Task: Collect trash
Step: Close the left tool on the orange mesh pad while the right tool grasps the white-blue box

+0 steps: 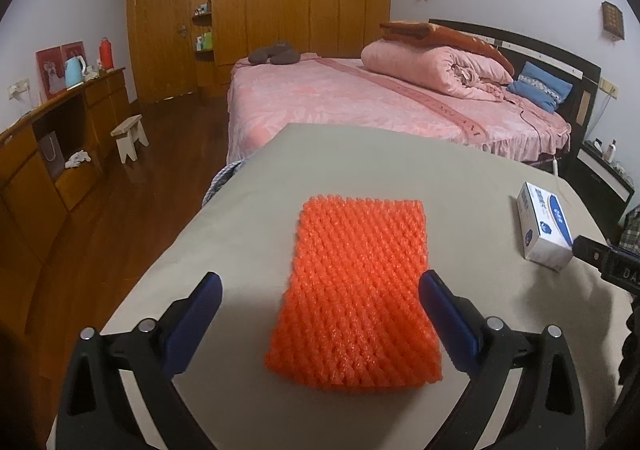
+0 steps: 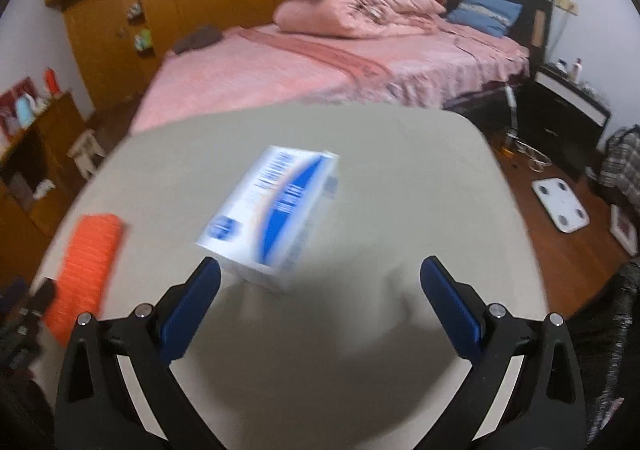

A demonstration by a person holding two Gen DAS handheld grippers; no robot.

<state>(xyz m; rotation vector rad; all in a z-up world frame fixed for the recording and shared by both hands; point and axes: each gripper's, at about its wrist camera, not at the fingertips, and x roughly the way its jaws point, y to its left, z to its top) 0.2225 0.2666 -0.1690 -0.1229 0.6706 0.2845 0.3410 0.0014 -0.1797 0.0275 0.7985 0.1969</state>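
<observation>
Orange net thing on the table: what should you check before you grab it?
1. Left gripper jaws open: ok.
2. Orange foam net sits between the jaws: ok.
3. Net lies flat on the table, nothing on top: ok.
4. White and blue box is apart from the net: ok.
5. Right gripper jaws open, holding nothing: ok.
6. Trash bin nearby: cannot tell, none in view.

The white-and-blue box [image 2: 272, 216] is motion-blurred in the right wrist view, its print unreadable.
</observation>
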